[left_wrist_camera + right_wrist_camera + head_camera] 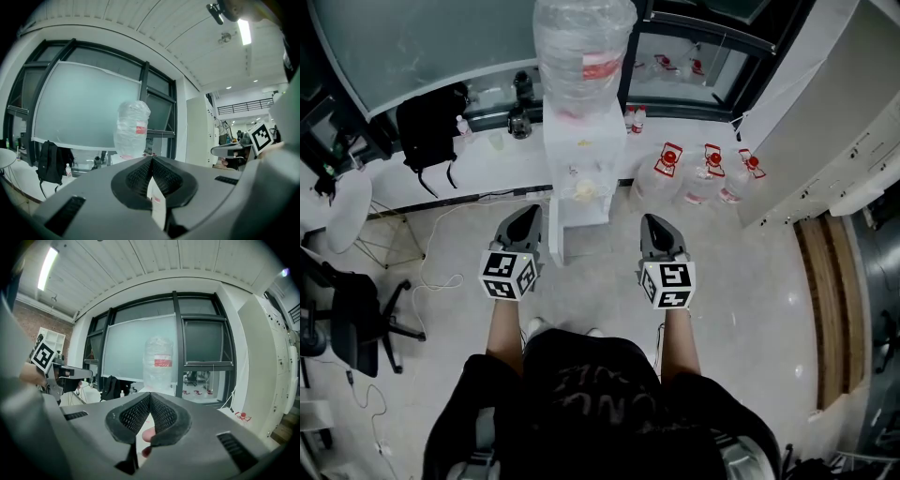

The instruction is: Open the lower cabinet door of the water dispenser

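The white water dispenser [578, 159] stands against the window ledge with a big clear bottle [583, 42] on top. Its lower front is steeply foreshortened, so I cannot make out the cabinet door. My left gripper [525, 217] and right gripper [654, 225] hover side by side a short way in front of it, apart from it, pointing roughly level at it. Both are shut with nothing between the jaws. In the left gripper view the bottle [132, 129] rises above the closed left gripper [151, 158]. The right gripper view shows the bottle [159, 364] above the closed right gripper [150, 394].
Several water jugs [698, 173] stand on the floor right of the dispenser. A black backpack [427, 127] sits on the ledge to its left. An office chair [352, 319] is at the far left, and white cabinets [825, 141] line the right.
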A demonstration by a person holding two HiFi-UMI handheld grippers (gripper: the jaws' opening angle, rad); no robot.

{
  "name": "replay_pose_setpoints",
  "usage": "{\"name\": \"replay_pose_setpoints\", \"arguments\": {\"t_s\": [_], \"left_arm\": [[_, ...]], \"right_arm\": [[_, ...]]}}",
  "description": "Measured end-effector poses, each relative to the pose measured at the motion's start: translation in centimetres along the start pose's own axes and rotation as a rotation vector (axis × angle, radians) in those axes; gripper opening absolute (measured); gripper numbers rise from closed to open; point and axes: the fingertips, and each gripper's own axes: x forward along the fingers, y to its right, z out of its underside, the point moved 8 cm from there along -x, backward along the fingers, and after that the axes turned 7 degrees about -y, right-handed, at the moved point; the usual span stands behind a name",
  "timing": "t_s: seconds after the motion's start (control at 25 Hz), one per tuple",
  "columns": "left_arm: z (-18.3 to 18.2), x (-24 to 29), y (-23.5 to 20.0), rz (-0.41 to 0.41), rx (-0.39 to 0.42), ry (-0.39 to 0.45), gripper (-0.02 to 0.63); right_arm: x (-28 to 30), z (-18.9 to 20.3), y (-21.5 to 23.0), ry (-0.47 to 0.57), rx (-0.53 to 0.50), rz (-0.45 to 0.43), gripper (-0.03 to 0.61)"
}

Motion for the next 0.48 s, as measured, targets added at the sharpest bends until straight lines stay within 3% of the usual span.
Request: {"name": "replay_pose_setpoints", "arguments": {"t_s": [0.48], "left_arm": [[-0.77,0.05,0.48,0.011,0.032,0.02,0.009]], "right_arm": [[-0.31,-0.68,0.51,0.025,-0.015,0.01,0.012]]}}
